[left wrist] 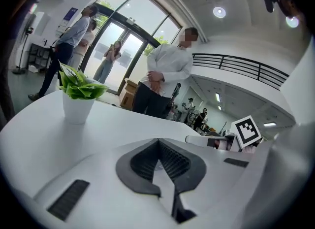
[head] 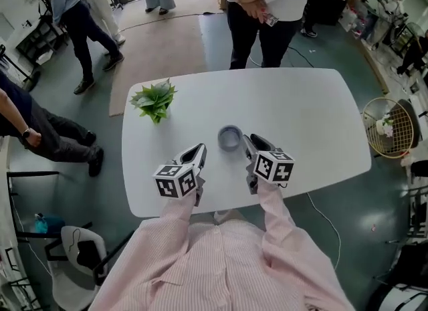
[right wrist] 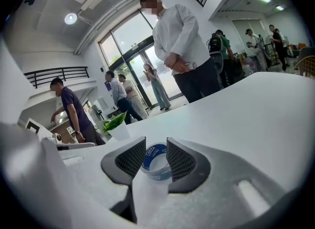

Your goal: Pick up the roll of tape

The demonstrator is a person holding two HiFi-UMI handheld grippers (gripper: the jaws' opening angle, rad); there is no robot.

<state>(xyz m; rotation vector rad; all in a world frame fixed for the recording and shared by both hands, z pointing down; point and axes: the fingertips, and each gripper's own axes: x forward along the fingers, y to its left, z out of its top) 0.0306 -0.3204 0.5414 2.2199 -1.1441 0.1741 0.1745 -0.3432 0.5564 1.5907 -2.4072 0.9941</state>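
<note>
- Busy hall with glass doors and a grey floor lies around a white, rounded tabletop [head: 304,112], and several people stand about.
- One person in a white shirt and dark trousers [head: 266,15] stands at the tabletop's far edge, hands clasped in front.
- A small green leafy plant in a white pot [head: 154,100] stands upright near the far left corner, well apart from everything else.
- The roll of clear tape on a blue core [head: 229,138] lies flat near the middle of the tabletop, toward the near side.
- The right tongs [right wrist: 155,154] stand apart and clamp nothing. In the right gripper view the roll shows in the gap between their ribbed pads, resting on the tabletop at their tips.
- From the head view those tips sit just beside the roll's right edge.
- The left tongs [left wrist: 158,143] are pressed together at the tips with nothing between them. They rest low over the tabletop, near the roll on its left and not touching it.
- Pink striped sleeves [head: 221,256] lead up to both tools.
</note>
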